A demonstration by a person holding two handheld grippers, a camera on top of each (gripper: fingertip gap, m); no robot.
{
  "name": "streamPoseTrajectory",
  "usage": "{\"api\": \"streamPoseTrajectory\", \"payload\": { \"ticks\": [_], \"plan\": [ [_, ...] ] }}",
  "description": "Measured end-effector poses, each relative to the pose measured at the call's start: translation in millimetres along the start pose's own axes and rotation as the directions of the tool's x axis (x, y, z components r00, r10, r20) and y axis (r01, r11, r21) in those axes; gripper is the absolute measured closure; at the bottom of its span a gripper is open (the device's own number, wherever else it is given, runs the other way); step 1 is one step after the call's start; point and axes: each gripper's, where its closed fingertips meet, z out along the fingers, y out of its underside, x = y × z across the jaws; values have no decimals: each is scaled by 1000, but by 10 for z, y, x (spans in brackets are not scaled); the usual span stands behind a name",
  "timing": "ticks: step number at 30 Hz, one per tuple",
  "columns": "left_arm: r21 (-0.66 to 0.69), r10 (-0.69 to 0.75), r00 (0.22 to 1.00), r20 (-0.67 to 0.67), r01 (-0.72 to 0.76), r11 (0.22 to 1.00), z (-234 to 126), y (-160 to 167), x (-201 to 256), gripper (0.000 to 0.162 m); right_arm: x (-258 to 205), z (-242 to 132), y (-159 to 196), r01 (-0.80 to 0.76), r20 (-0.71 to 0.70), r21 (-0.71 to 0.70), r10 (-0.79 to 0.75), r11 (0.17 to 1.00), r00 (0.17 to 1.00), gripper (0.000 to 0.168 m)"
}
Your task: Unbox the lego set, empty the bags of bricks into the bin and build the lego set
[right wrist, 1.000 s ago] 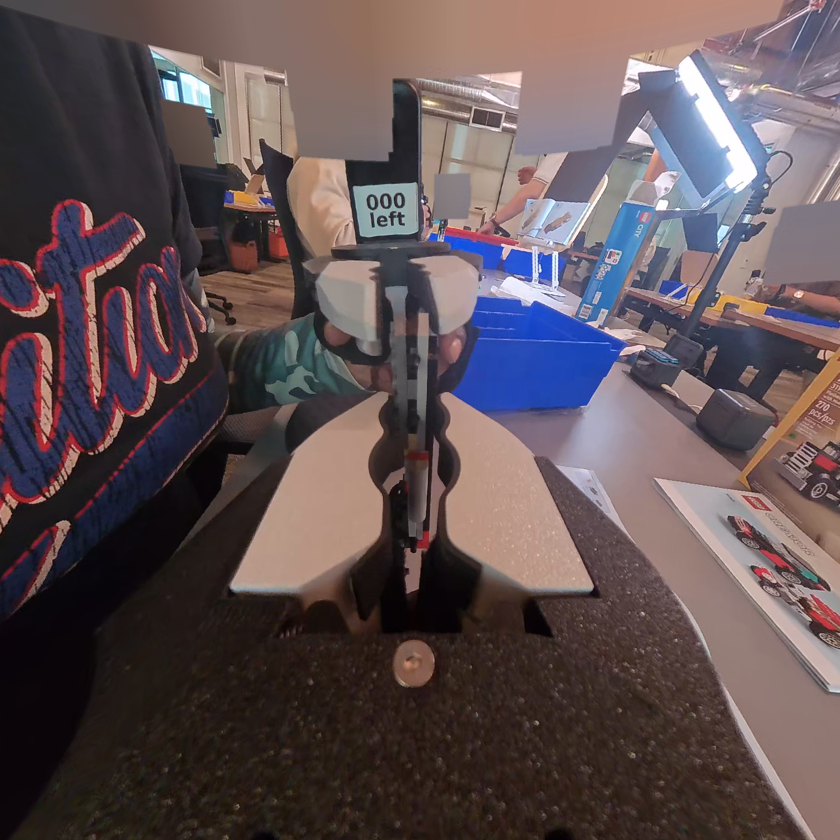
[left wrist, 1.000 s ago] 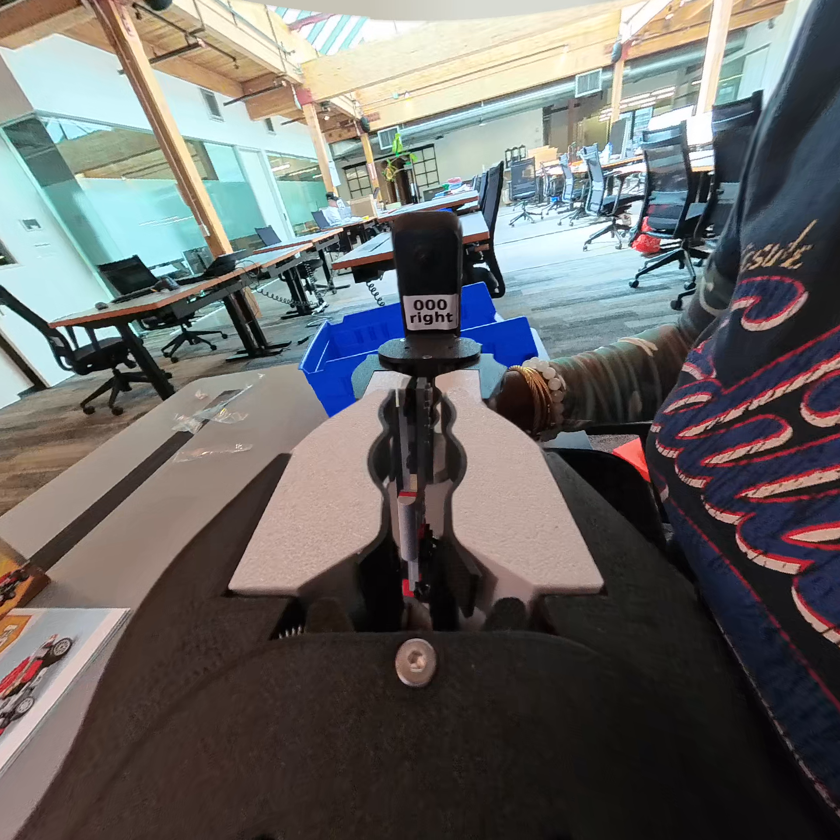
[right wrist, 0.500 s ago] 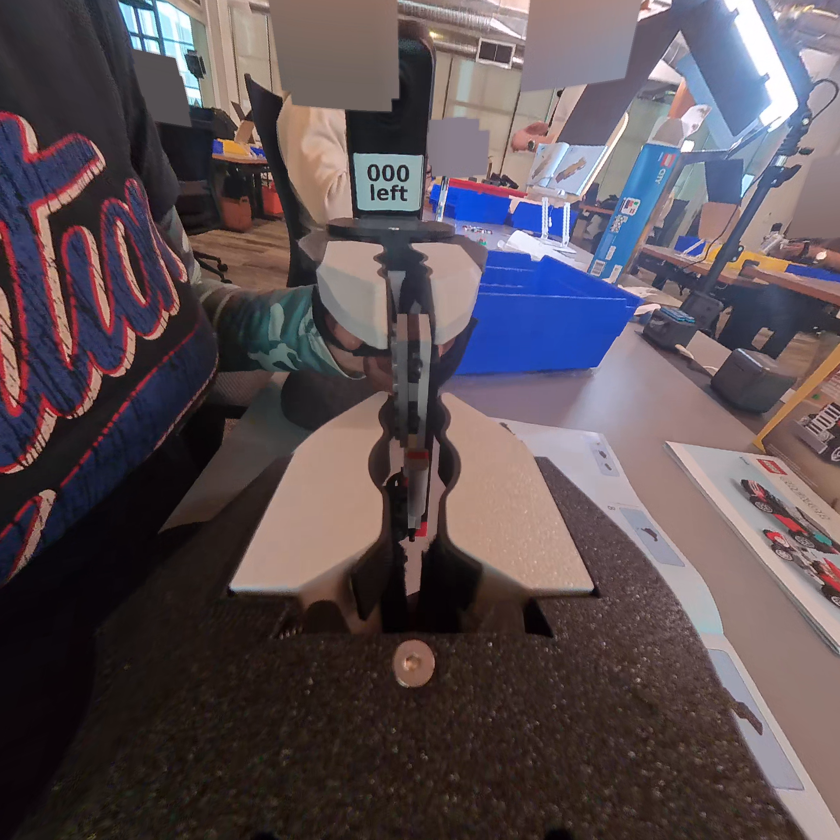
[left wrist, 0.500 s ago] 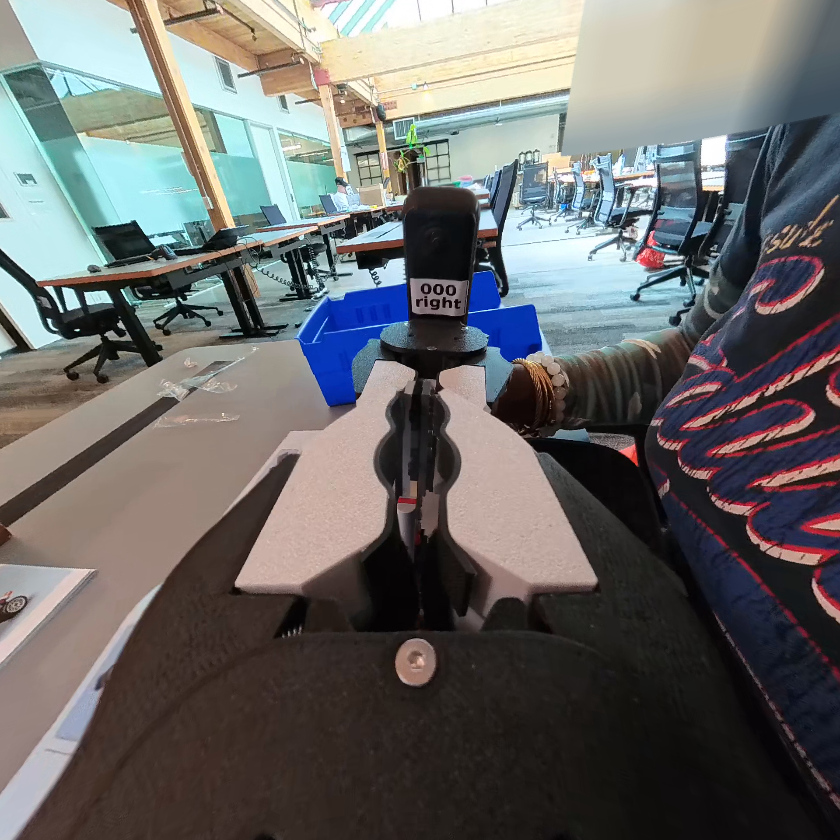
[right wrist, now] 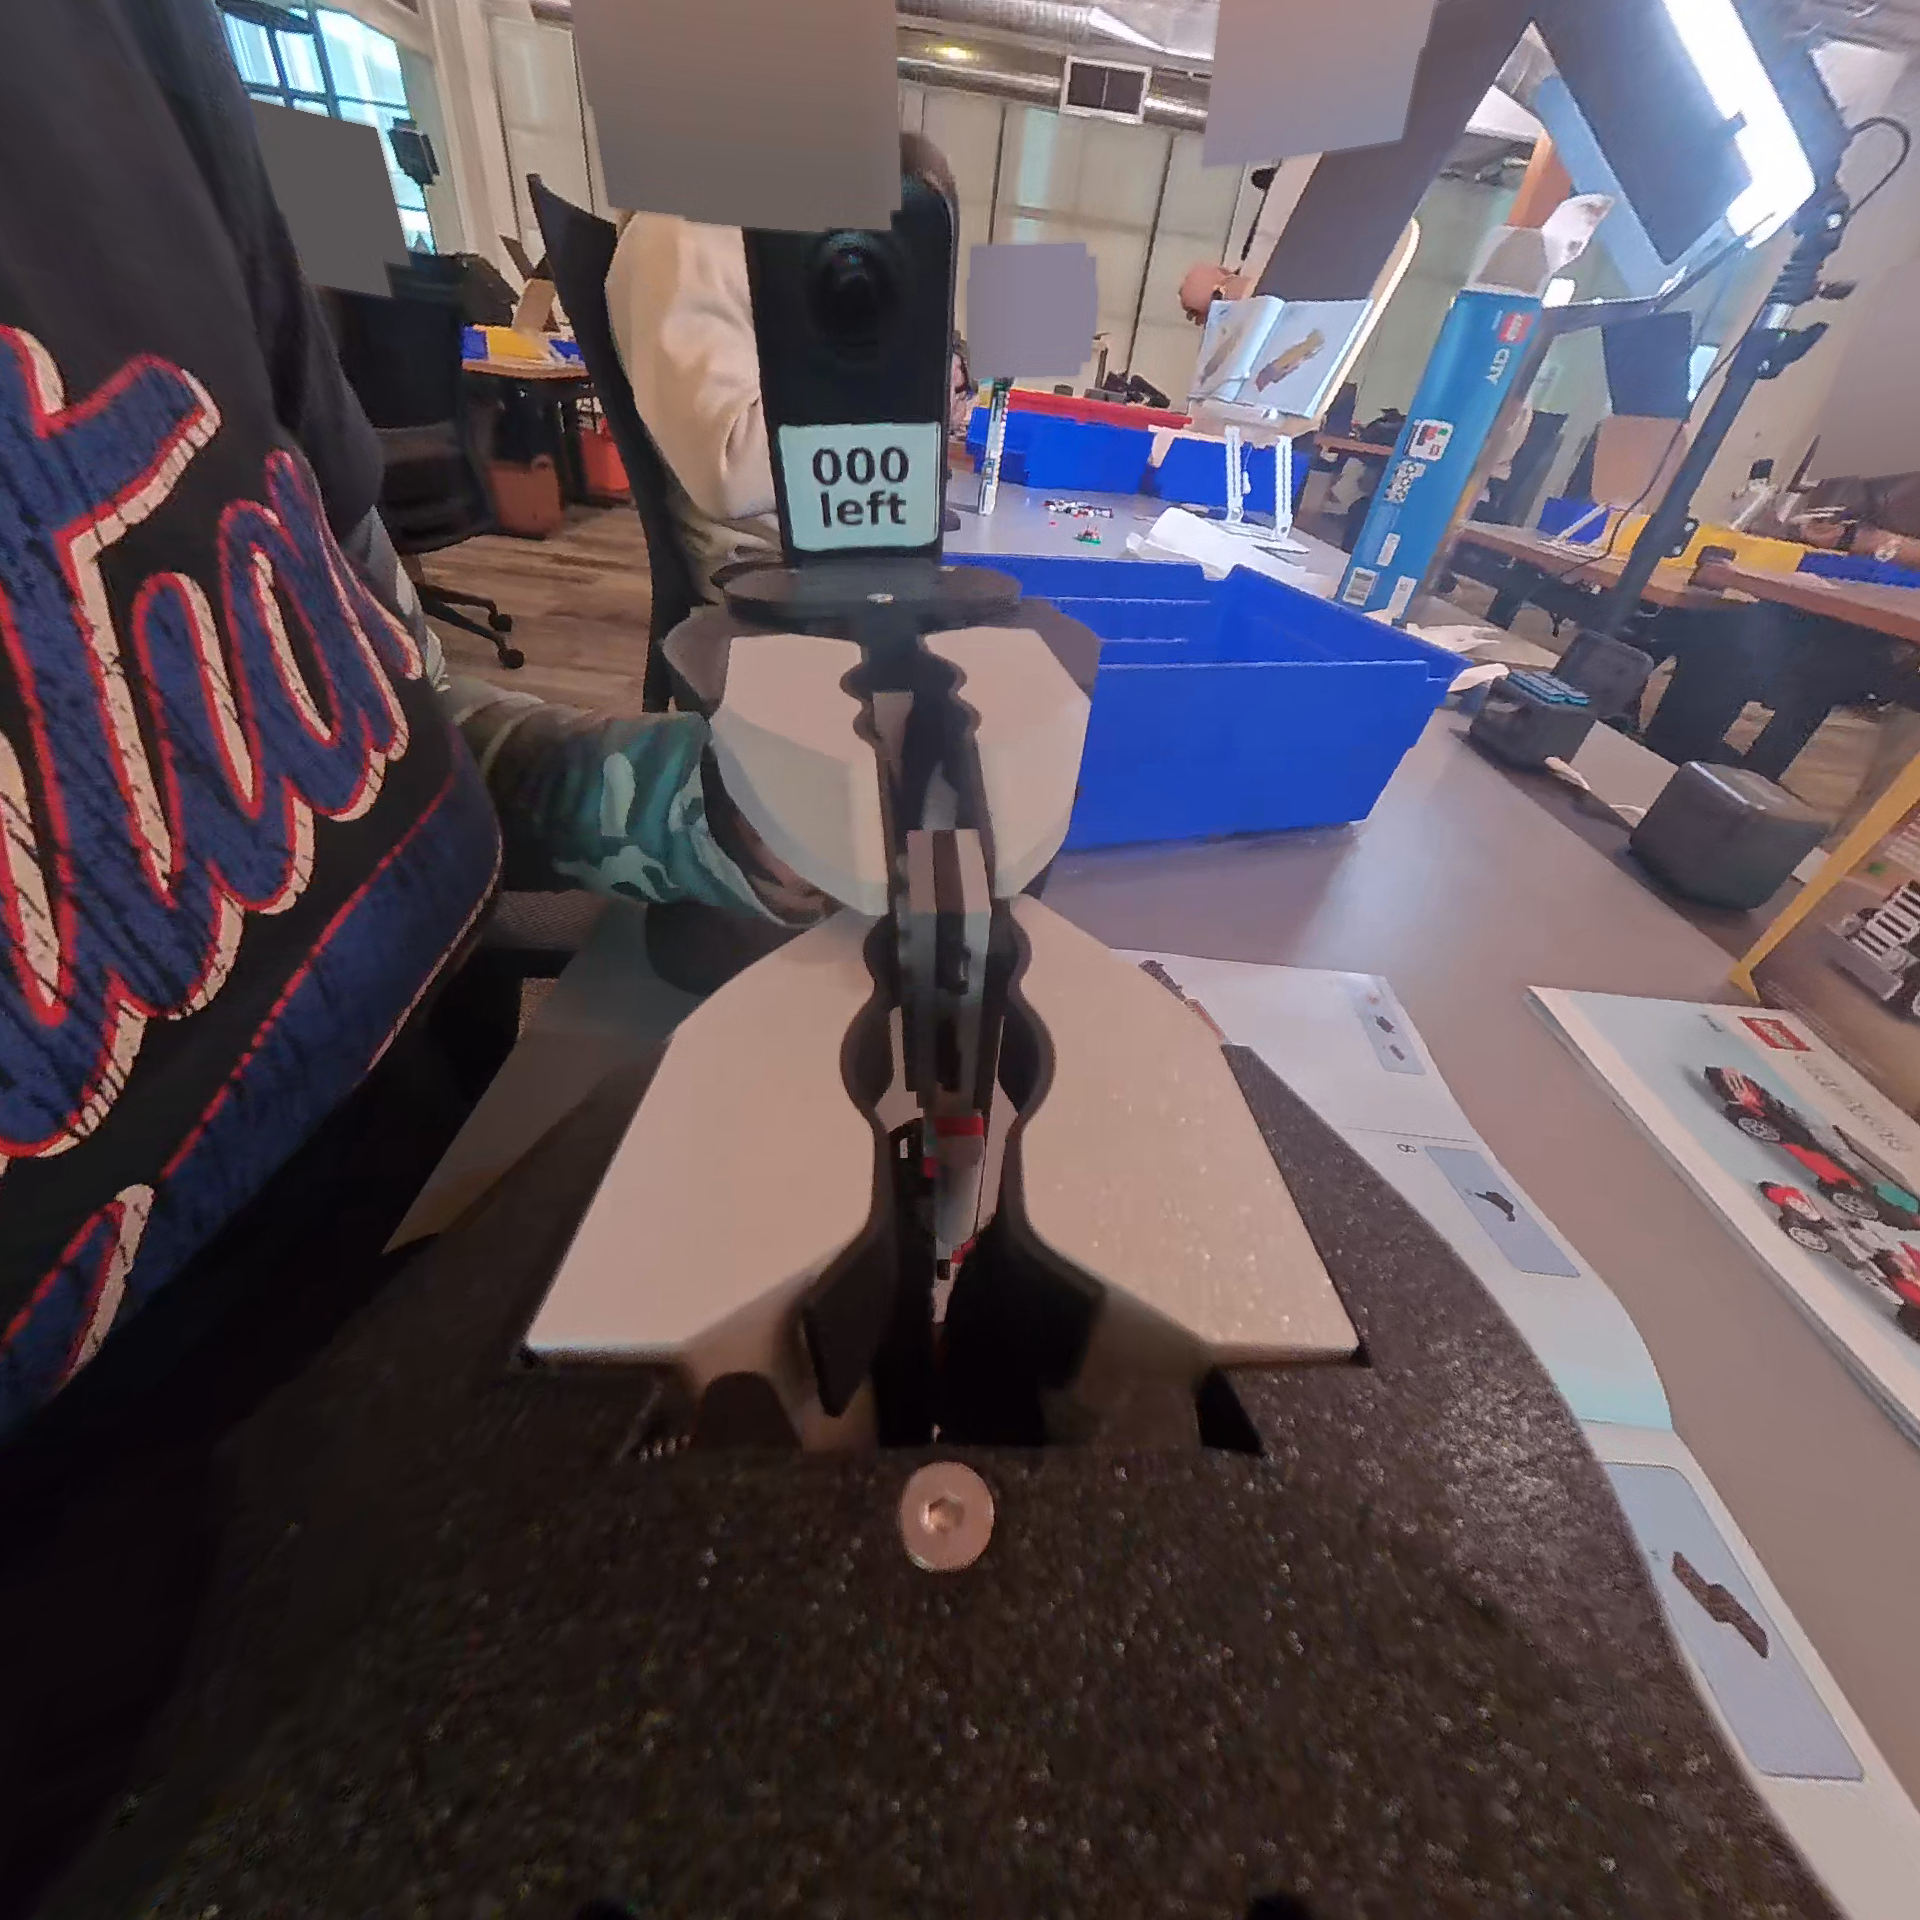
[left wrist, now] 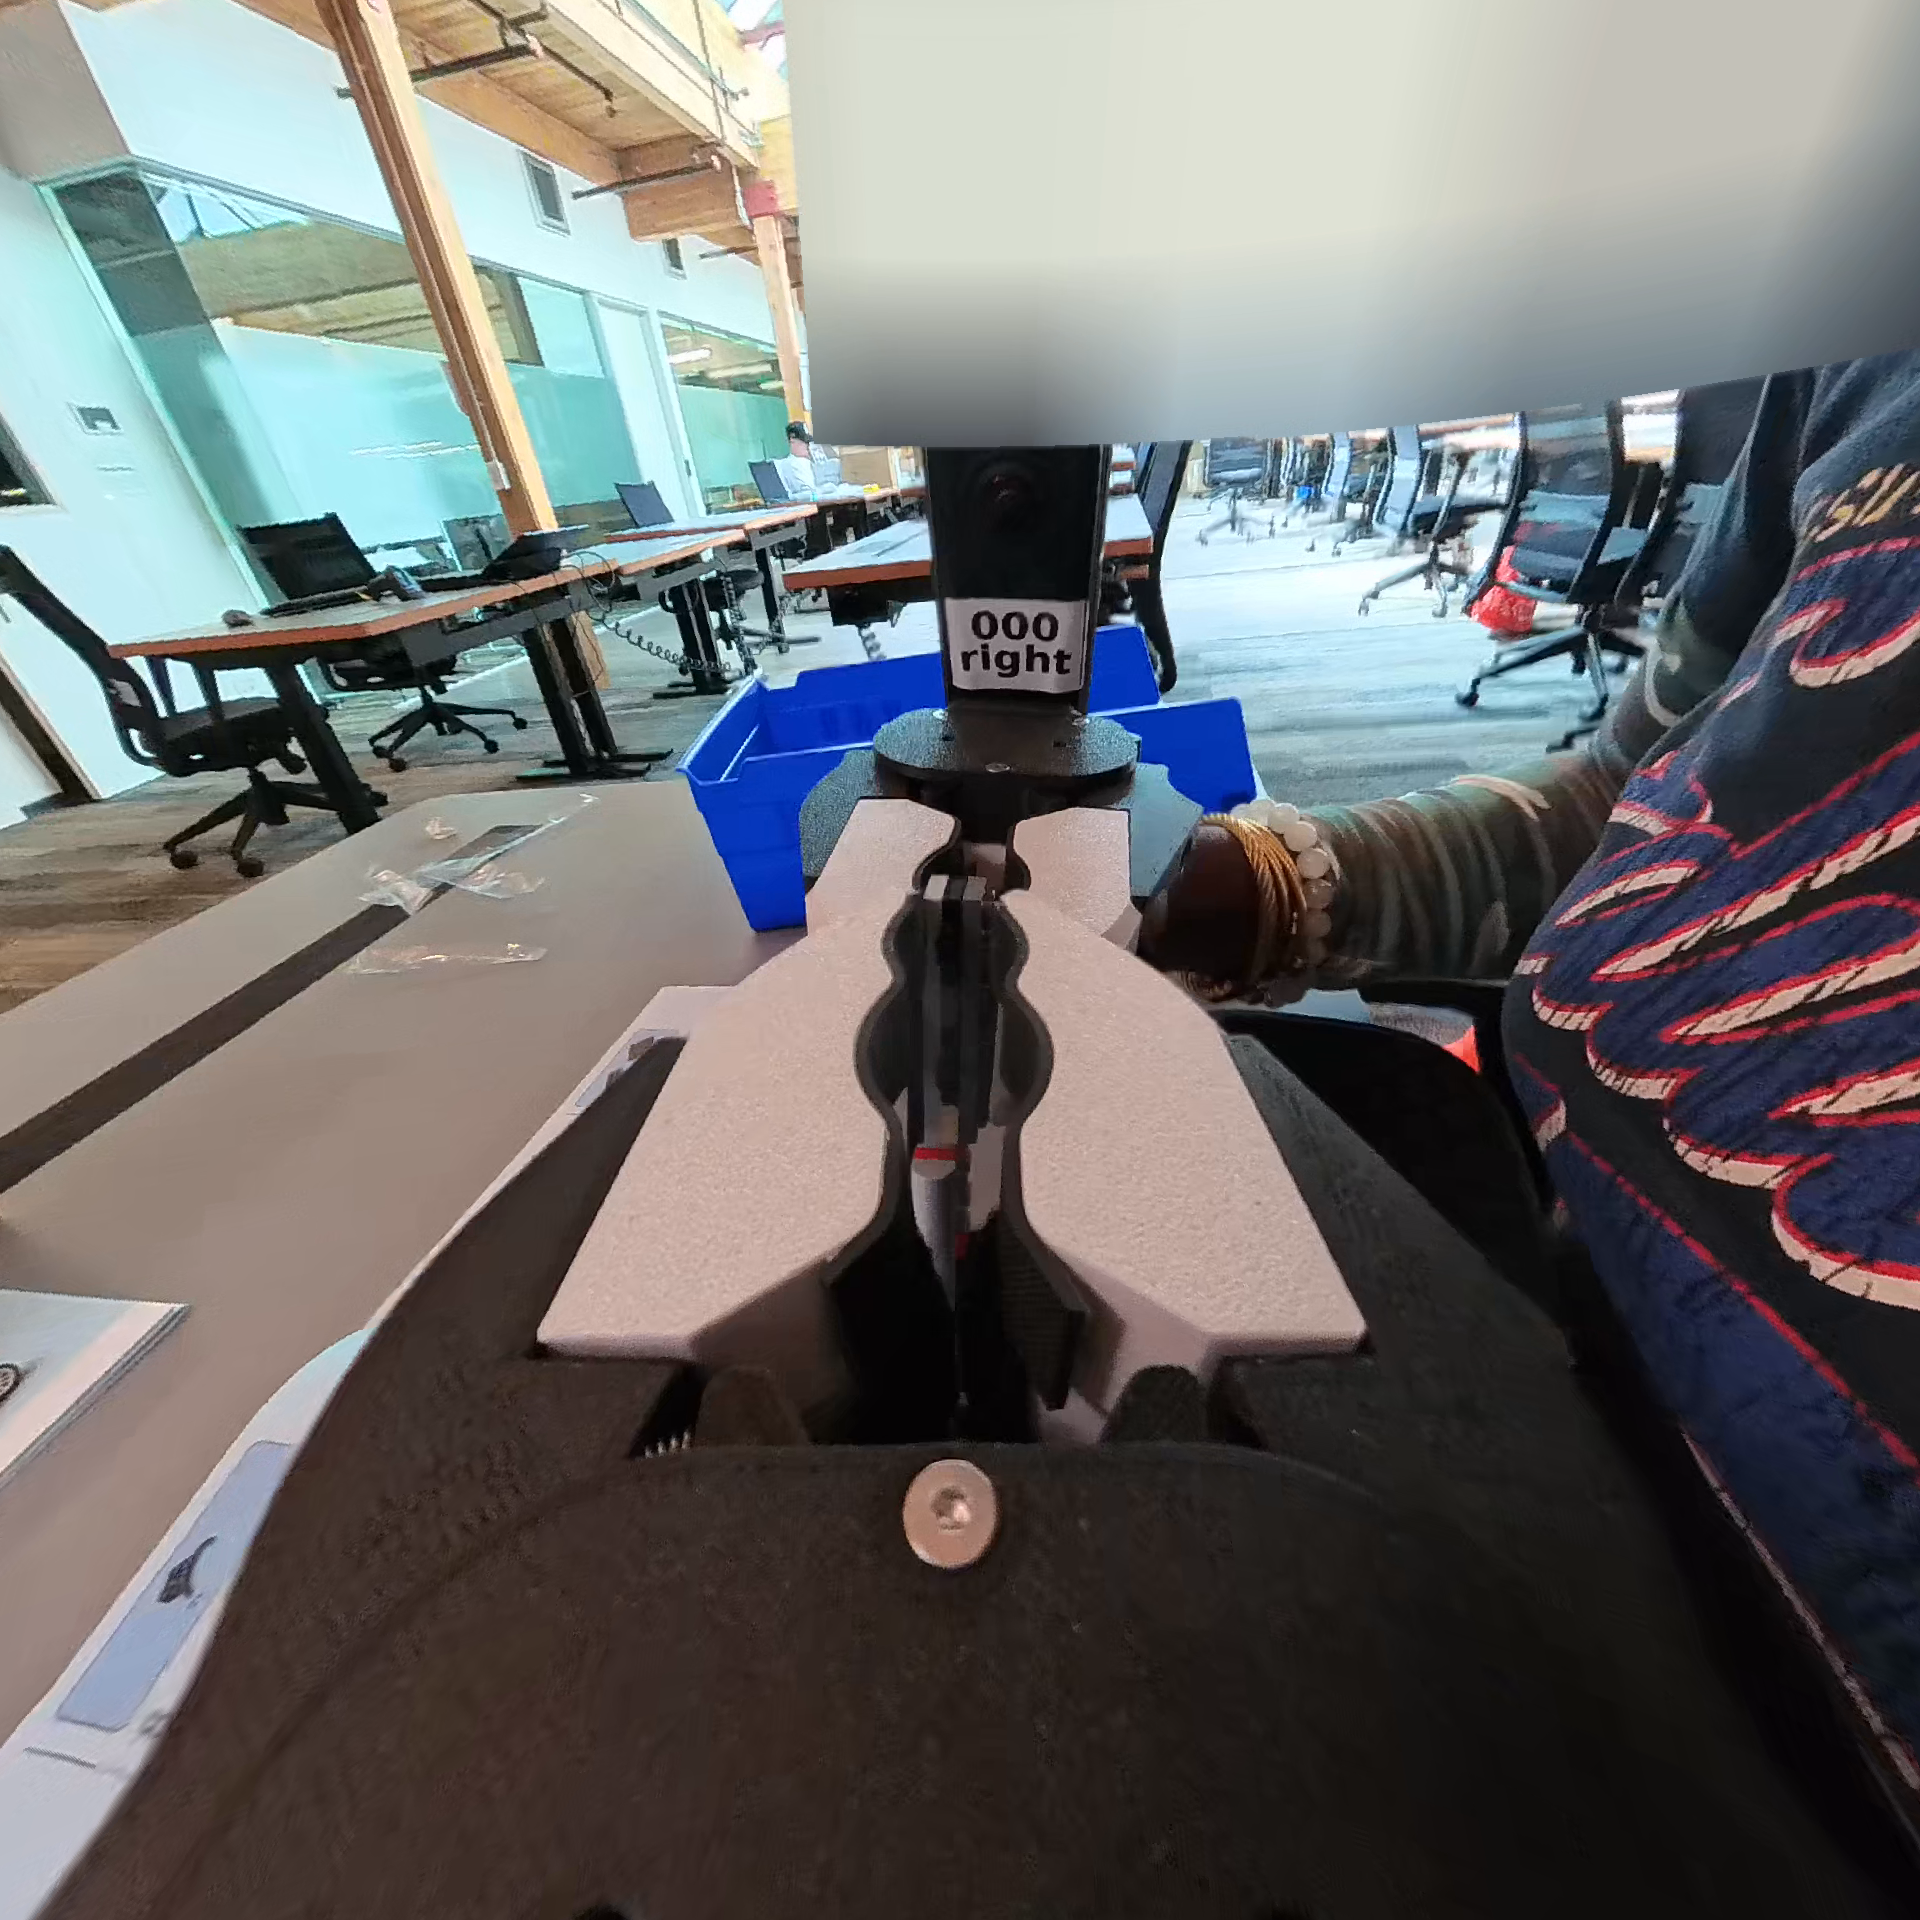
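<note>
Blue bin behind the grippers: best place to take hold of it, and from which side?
Grip the blue bin's near long wall at its top rim, coming from above with one finger inside and one outside. It is open-topped, upright on the table, and its wall looks thin; dividers inside may limit finger room.

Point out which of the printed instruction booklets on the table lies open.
The open printed booklet of pale-blue step panels, lying partly under the right gripper. The other, right of it, is the closed booklet showing red cars on its cover.
</note>
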Motion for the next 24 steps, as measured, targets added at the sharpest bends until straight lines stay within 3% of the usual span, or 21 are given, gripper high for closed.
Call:
{"api": "streamPoseTrajectory", "payload": {
  "ticks": [7,9,12,18,24],
  "plan": [
    [20,-90,996,-5,90,996,-29,86,-38,149,25,32,106,-38,-9,-33,37,999,999,152],
    [3,-91,996,1,91,996,-28,100,-56,127,23,51,106,-32,-9,-32,32,999,999,152],
    [1,-62,998,-6,62,998,-15,104,-48,146,15,73,79,-36,3,-11,36,999,999,152],
    [-16,10,1000,10,-10,1000,-18,112,-32,148,-33,75,83,-62,40,0,61,998,997,152],
    [-5,-17,998,-56,16,1000,-42,110,-1,149,-68,67,43,-75,69,12,74,997,995,145]
  ]
}}
